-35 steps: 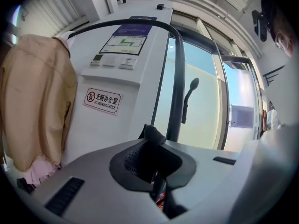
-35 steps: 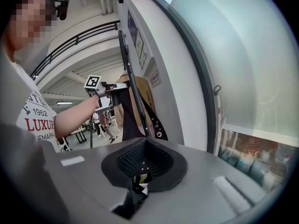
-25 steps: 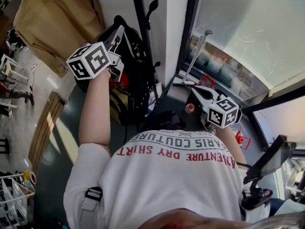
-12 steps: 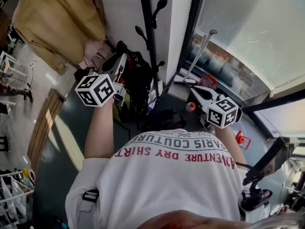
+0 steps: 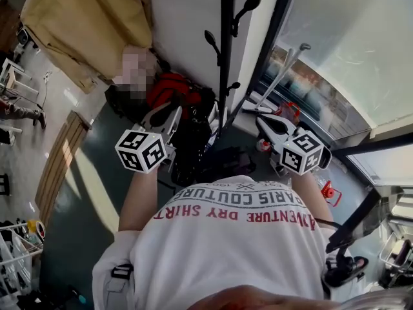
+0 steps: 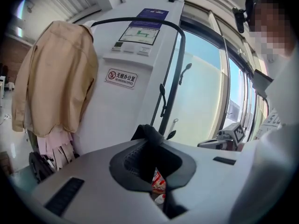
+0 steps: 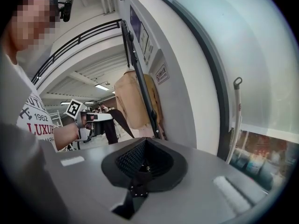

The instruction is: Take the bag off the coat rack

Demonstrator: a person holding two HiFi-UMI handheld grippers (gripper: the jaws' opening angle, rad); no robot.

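The black bag [image 5: 188, 133] with red parts hangs below my left gripper [image 5: 170, 117], just left of the coat rack's black pole [image 5: 226, 50]. In the left gripper view the jaws are shut on the bag's black strap [image 6: 147, 135], and its end sticks up above the pads. The rack's hooks [image 6: 162, 93] stand behind, apart from the strap. My right gripper [image 5: 263, 123] is held level to the right of the pole, shut, with nothing between its pads [image 7: 122, 162]. From the right gripper view I see the left gripper [image 7: 91, 118] with the dark strap [image 7: 117, 121].
A beige coat [image 5: 77, 24] hangs on the left, also in the left gripper view [image 6: 56, 78]. A white wall panel with a no-smoking sign [image 6: 120, 76] stands behind the rack. Large windows [image 5: 342, 50] run along the right. A white wire rack [image 5: 14, 263] stands at the lower left.
My left gripper has come down and toward my body with the strap, and the bag has sunk with it below the hooks. The right gripper has stayed almost still.
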